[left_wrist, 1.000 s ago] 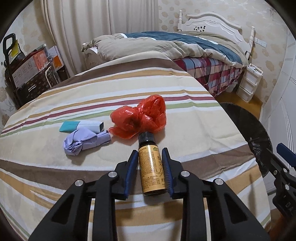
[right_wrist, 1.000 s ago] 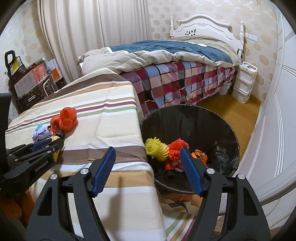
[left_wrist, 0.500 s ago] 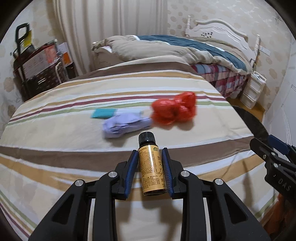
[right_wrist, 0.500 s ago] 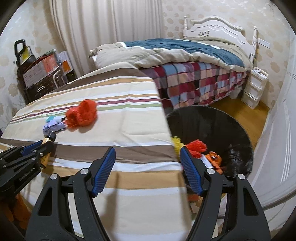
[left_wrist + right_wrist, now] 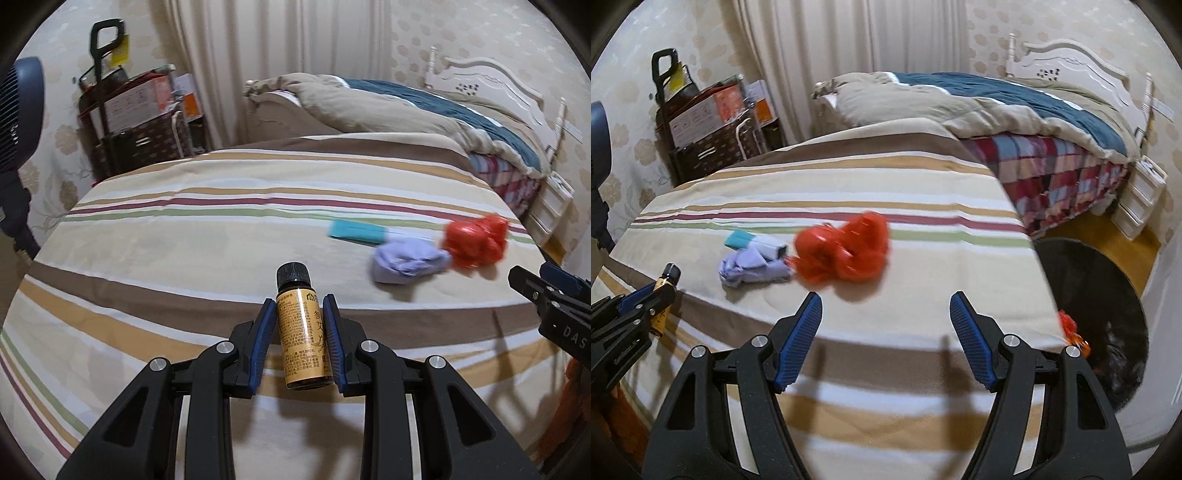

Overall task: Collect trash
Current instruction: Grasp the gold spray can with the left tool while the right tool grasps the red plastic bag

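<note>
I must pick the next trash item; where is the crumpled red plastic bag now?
In the right wrist view, the crumpled red plastic bag lies on the striped bedcover, just right of the crumpled lilac paper, ahead of the open right gripper.

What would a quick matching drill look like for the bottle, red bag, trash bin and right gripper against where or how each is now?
Things:
1. small bottle
2. red plastic bag
3. black trash bin
4. right gripper

States:
A. on the floor beside the striped table
B. open, holding nothing
C. clamped in the left gripper
D. lying on the striped cloth

Pairs: 1-C, 2-D, 3-A, 4-B
</note>
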Demonstrator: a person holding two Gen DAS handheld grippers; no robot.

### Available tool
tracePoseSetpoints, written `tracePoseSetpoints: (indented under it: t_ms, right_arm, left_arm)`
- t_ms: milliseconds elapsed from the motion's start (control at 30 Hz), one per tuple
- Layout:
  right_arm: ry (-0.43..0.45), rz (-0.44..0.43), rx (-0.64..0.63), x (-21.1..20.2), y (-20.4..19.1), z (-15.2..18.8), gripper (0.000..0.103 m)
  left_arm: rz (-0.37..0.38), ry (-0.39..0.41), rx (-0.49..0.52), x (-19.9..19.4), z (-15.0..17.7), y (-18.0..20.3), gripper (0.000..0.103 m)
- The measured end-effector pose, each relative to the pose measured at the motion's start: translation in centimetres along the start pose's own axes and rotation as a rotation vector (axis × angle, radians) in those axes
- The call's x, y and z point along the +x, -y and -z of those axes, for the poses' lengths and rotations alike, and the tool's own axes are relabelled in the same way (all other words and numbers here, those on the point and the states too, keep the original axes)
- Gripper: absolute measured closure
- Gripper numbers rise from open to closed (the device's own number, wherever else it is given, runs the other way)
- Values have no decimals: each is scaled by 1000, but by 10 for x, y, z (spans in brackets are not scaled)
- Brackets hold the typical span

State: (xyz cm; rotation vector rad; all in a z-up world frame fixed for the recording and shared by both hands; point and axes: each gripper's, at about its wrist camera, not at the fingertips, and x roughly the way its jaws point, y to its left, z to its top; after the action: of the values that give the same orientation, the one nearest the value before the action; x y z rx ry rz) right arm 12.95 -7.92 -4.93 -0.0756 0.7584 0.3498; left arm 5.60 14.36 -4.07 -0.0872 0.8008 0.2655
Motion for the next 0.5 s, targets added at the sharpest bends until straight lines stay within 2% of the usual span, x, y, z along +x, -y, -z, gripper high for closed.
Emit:
tracePoseSetpoints:
  t_ms: [233,467,500]
  right_arm:
    - [-23,-10,-14,25,-21,-17,33]
    - [-68,-13,-11,45,-26,-27,32]
    - [-75,-14,-13,46,-26,-27,35]
  left_arm:
    - [-44,17,-17,3,-6,-21,73]
    - [-30,2,-40,11,-7,-28,73]
    - [-28,0,-39,11,-6,-28,73]
